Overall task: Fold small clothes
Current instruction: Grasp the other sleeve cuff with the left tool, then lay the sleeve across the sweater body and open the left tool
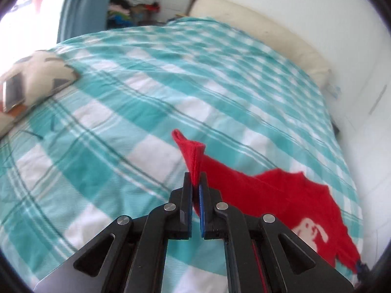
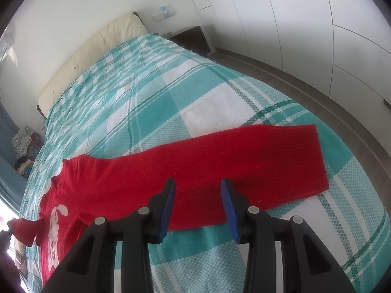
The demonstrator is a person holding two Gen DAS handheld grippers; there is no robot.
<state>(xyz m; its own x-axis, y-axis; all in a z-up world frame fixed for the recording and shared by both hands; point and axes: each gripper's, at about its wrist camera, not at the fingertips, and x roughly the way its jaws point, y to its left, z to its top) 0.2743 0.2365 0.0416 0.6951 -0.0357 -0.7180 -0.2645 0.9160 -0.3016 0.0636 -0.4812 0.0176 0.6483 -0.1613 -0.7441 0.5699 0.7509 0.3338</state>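
A small red sweater (image 1: 298,195) with a white animal figure lies on the teal-and-white checked bedspread (image 1: 146,97). My left gripper (image 1: 195,183) is shut on a pinched fold of one red sleeve (image 1: 193,156) and holds it lifted above the bed. In the right wrist view the sweater's other sleeve (image 2: 232,161) lies flat and stretched to the right, its ribbed cuff (image 2: 310,158) at the end. My right gripper (image 2: 198,188) is open just above the near edge of that sleeve, holding nothing. The sweater's body (image 2: 73,195) is at the lower left there.
A patterned cushion (image 1: 36,78) lies at the bed's left. A cream headboard (image 2: 97,46) runs along the wall. A pile of clothes (image 1: 136,7) sits in the far corner. A dark nightstand (image 2: 190,39), floor and white wardrobe doors (image 2: 305,24) lie to the right.
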